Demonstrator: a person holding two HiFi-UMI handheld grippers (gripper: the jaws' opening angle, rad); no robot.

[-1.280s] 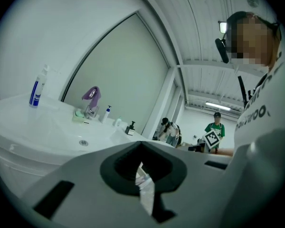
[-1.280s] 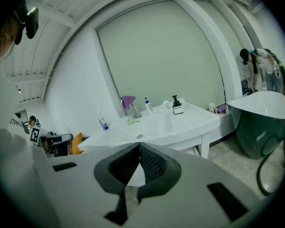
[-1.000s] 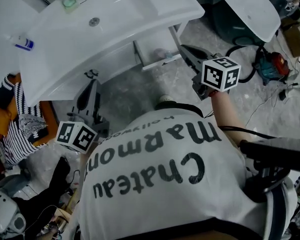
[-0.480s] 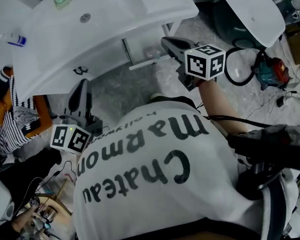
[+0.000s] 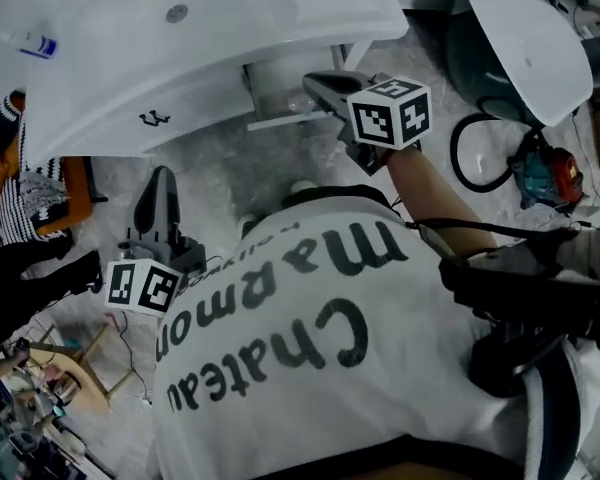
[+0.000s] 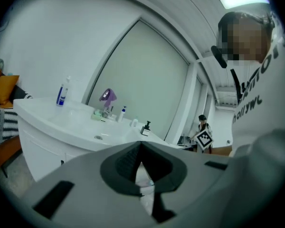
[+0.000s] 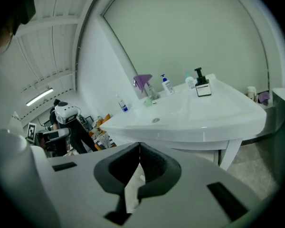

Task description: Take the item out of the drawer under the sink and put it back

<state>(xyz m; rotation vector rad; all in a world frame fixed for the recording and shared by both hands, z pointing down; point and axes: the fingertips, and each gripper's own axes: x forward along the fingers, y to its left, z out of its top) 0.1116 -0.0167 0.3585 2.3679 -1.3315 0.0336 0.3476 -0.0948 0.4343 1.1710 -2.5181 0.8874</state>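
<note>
1. The left gripper (image 5: 160, 174) hangs low at the left over the floor (image 5: 230, 183), in front of the sink (image 5: 210, 43) and well apart from the drawer. In its own view the jaws meet at the tips with nothing between them (image 6: 141, 144).
2. A blue-capped bottle (image 5: 42, 44) stands at the sink's far left corner.
3. The drawer (image 5: 290, 120) under the sink stands pulled open toward the person, right of the sink's middle.
4. The item (image 5: 298, 99), a small pale thing too blurred to name, lies inside the open drawer, near its right end.
5. The right gripper (image 5: 316, 79) reaches over the drawer's right end, its tips just beside the item, to the right of it. Whether they touch it I cannot tell.
6. The right gripper view shows its jaws closed tip to tip and empty (image 7: 139, 146), pointing at the sink's underside.
</note>
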